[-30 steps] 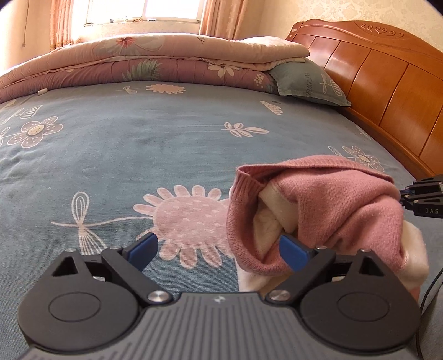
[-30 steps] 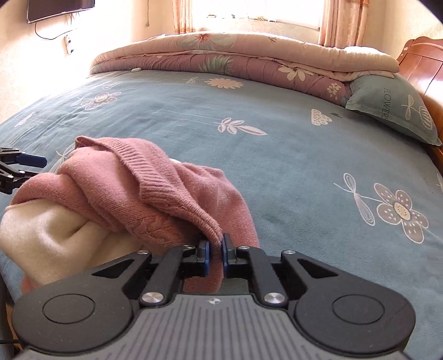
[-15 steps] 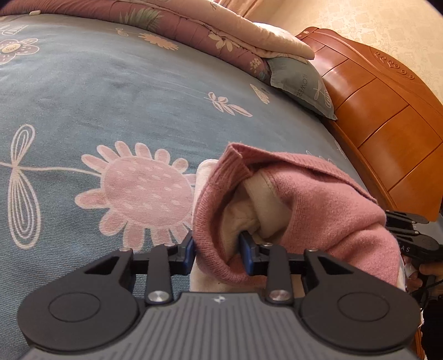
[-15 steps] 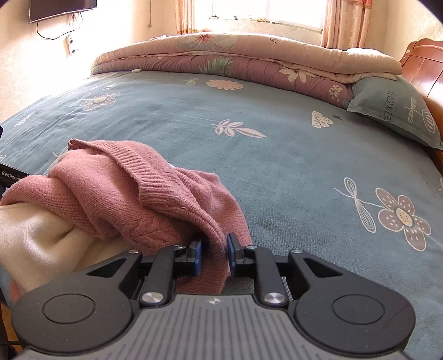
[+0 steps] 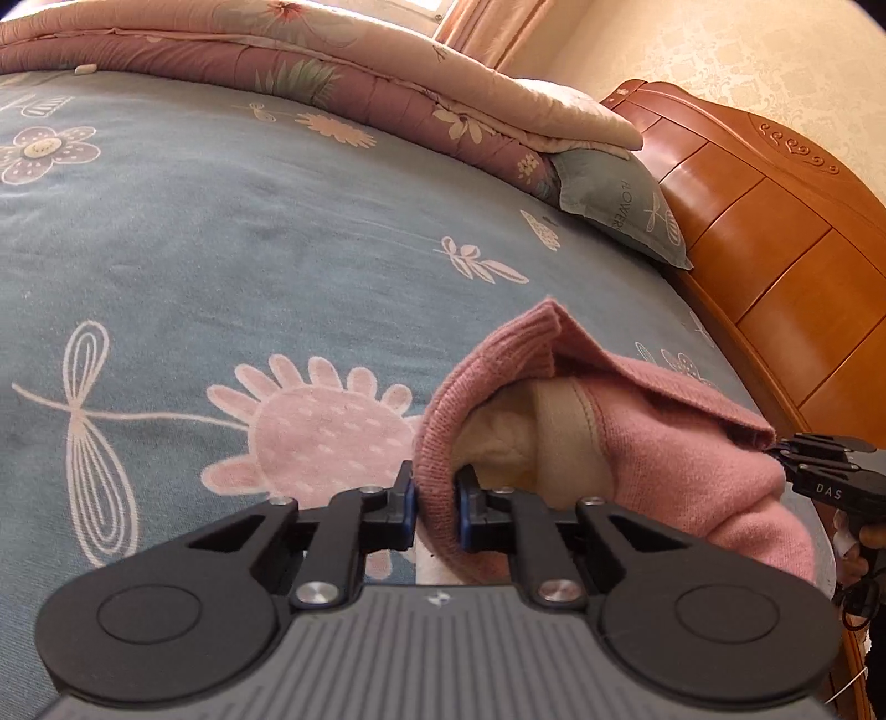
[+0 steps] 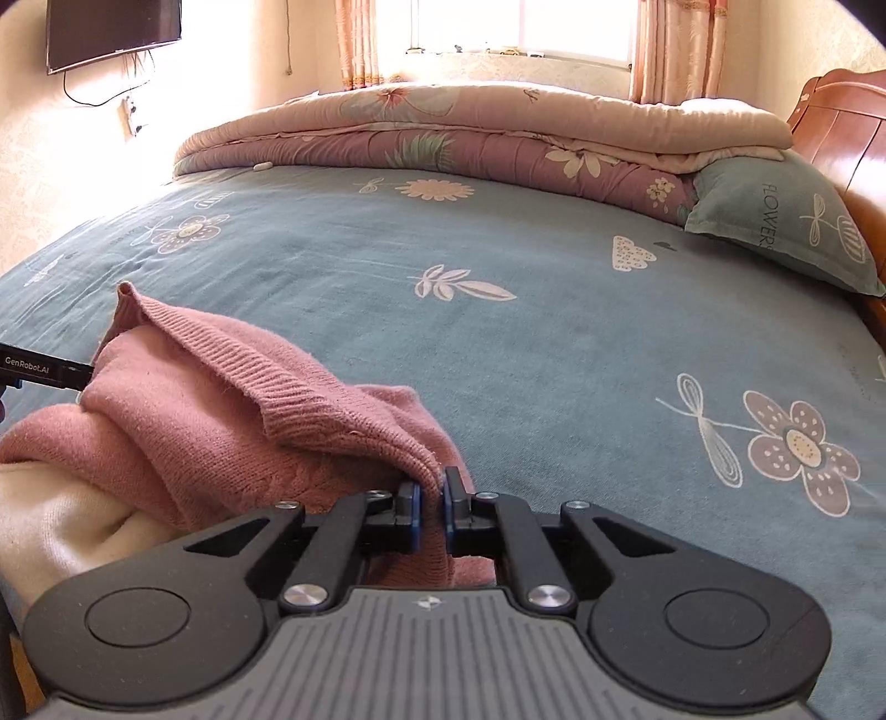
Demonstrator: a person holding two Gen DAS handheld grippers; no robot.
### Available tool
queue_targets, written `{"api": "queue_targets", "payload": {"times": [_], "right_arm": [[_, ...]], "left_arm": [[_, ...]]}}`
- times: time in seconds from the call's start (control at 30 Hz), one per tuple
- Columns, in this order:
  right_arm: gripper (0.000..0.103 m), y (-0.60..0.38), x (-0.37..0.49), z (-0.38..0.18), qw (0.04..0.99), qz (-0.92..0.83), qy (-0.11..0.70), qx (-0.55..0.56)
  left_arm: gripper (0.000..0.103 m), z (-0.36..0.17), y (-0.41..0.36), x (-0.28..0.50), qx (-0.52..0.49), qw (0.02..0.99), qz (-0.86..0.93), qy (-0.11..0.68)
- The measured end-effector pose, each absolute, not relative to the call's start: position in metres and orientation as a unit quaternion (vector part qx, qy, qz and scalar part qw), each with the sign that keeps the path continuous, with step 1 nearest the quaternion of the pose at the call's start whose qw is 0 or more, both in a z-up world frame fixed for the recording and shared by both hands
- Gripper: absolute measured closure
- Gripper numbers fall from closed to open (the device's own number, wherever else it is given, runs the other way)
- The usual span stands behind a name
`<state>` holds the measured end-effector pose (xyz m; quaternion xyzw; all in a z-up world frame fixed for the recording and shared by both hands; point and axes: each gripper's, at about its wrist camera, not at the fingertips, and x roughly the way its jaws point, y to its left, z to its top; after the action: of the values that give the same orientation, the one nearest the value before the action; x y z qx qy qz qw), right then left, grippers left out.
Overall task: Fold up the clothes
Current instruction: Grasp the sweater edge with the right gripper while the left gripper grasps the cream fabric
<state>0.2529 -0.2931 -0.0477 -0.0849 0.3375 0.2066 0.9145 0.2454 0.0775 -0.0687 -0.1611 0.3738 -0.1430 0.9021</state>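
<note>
the left wrist view looks into the pink sweater (image 5: 653,443), showing its cream lining; the right wrist view shows only the ribbed outside and a wall tv (image 6: 113,30). the left gripper (image 5: 436,507) has its jaws pinching the sweater's rolled hem, and the right gripper (image 6: 431,512) pinches another edge. the sweater sits bunched at the near side of the bed (image 6: 554,343), whose blue cover stretches bare to the folded quilt (image 6: 470,133) and pillow (image 6: 775,221).
</note>
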Motion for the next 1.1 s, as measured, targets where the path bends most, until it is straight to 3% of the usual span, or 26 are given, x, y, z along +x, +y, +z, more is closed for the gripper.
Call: {"api": "queue_targets", "payload": {"times": [0.43, 0.6, 0.8, 0.97, 1.1], "right_arm": [[0.092, -0.280, 0.381, 0.002, 0.934, 0.131, 0.297, -0.152], [0.092, -0.276, 0.451, -0.018, 0.926, 0.115, 0.331, -0.138], [0.092, -0.263, 0.514, -0.090, 0.893, 0.117, 0.412, -0.136], [0.091, -0.259, 0.543, -0.121, 0.894, 0.101, 0.424, -0.102], [0.091, -0.267, 0.538, -0.117, 0.896, 0.109, 0.424, -0.078]], "left_arm": [[0.092, -0.008, 0.057, 0.379, 0.003, 0.937, -0.111, 0.332], [0.092, -0.041, 0.056, 0.423, 0.006, 0.925, -0.094, 0.369], [0.092, -0.083, 0.056, 0.475, 0.006, 0.907, -0.073, 0.415], [0.092, -0.113, 0.053, 0.508, 0.010, 0.897, -0.060, 0.437], [0.089, -0.104, 0.057, 0.501, 0.010, 0.893, -0.066, 0.446]]}}
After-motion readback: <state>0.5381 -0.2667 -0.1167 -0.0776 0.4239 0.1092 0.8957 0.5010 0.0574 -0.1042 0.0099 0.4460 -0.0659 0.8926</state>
